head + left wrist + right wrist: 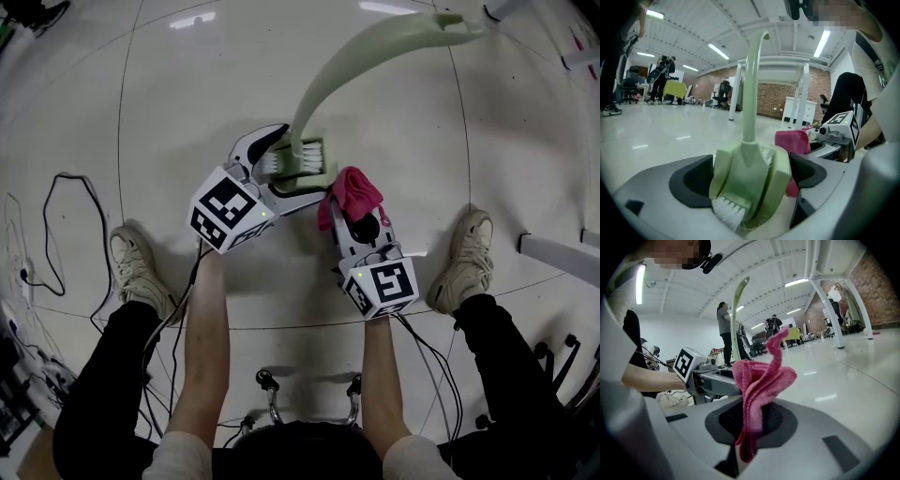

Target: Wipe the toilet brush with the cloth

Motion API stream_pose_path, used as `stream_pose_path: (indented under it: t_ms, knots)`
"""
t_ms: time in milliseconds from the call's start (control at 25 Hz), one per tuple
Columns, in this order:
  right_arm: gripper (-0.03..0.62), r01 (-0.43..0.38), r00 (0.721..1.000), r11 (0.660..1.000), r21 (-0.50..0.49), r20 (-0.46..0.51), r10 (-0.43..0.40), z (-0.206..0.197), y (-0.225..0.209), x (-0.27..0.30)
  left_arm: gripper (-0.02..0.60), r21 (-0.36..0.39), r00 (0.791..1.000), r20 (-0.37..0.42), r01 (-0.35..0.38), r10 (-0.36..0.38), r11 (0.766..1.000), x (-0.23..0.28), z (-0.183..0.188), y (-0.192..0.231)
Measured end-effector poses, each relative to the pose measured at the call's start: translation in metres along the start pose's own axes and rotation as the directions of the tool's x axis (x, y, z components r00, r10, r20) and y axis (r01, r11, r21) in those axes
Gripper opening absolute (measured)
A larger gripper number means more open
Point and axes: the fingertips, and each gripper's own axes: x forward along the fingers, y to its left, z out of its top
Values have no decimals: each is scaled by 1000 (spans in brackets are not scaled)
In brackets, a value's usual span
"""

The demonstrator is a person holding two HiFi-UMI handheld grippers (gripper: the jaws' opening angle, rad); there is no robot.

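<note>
Toilet brush (746, 185) nearly fills the spread left gripper (751, 176).

The toilet brush (330, 77) is pale green along its curved handle and blocky head, with white bristles (726, 211). The cloth (352, 190) is bright pink. The left gripper (302, 161) and the right gripper (356, 208) have pale grey-white shells with black pads (691, 185) inside the jaws, and each carries a marker cube (225, 208) of black square patterns on white. The floor (187, 103) is glossy off-white, crossed by thin dark joint lines. The person's shoes (136, 272) are beige, the trousers (103, 375) black, and black cables (56, 234) trail over the floor. In the left gripper view a far wall (771, 99) is reddish-brown brick.
</note>
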Motion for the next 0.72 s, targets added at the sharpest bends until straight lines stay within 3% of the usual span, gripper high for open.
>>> stream_pose_path:
  t_ms: [320,720]
  knots:
    - [32,27,1000,999,-38,-12,-28,5,-12,7,492,-39,1000,-7,-22,22,999,-10,-4,-8]
    - [32,82,996,992,-98,-29,-86,22,-43,23,492,-153,1000,5,-27,28,988,-29,-13,-48]
